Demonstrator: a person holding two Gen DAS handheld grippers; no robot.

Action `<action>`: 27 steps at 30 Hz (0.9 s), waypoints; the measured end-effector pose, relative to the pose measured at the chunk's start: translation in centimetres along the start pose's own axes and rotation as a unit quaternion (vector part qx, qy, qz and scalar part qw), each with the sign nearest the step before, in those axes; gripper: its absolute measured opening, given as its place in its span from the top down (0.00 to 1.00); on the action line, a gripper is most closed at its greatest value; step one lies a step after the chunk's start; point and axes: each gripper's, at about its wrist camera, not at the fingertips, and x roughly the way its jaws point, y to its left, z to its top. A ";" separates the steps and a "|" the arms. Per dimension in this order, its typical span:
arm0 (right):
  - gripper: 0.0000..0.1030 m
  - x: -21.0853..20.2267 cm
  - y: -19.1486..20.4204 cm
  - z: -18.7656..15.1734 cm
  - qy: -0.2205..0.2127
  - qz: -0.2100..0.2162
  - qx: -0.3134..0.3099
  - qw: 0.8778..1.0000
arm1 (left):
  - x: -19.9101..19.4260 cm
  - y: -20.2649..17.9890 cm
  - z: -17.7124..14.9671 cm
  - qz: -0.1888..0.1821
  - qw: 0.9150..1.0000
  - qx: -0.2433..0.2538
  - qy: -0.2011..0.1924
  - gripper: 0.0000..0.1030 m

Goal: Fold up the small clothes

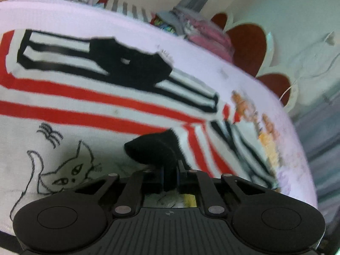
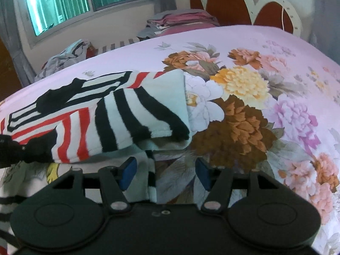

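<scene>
A small white top (image 1: 89, 106) with red and black stripes and a cat drawing lies spread on the floral bedsheet (image 2: 265, 114). In the left wrist view my left gripper (image 1: 170, 174) is shut on a bunched black cuff (image 1: 153, 146) of the top. In the right wrist view a black-striped sleeve (image 2: 131, 114) lies folded over the top's body (image 2: 72, 131). My right gripper (image 2: 164, 171) hovers just in front of that sleeve with its blue pads (image 2: 127, 171) apart. A strip of the top's edge (image 2: 151, 178) lies beneath the gap, untouched. The left gripper (image 2: 12, 148) shows dark at the far left edge.
A stack of folded clothes (image 2: 180, 21) sits at the head of the bed by the red and white headboard (image 2: 229, 6). A crumpled clothes pile (image 2: 63, 57) lies beyond the bed's far edge under the window (image 2: 63, 0). Bare sheet stretches to the right.
</scene>
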 end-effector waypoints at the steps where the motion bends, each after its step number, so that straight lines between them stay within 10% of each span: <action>1: 0.41 0.1 0.1 0.0 0.000 0.001 0.000 1.000 | -0.7 -0.1 0.3 -0.007 1.000 -0.002 -0.015 0.92; 9: 0.42 1.6 1.4 1.1 0.004 0.024 0.011 1.000 | -8.3 3.8 2.3 0.010 0.993 -0.038 -0.111 0.92; 13: 0.78 2.4 3.1 1.4 0.008 0.033 -0.012 0.999 | -8.7 8.2 1.9 0.079 0.990 -0.052 -0.107 0.92; 18: 0.90 2.4 3.3 1.2 -0.001 0.022 -0.029 0.999 | -6.1 10.2 0.2 0.116 0.989 -0.060 -0.072 0.92; 24: 0.88 2.0 2.0 1.0 0.018 0.023 -0.011 1.000 | -5.6 9.1 0.4 0.127 0.989 -0.045 -0.067 0.91; 27: 0.69 0.1 1.2 1.2 0.004 0.048 0.007 0.999 | -7.9 9.0 0.4 0.132 0.986 -0.049 -0.088 0.77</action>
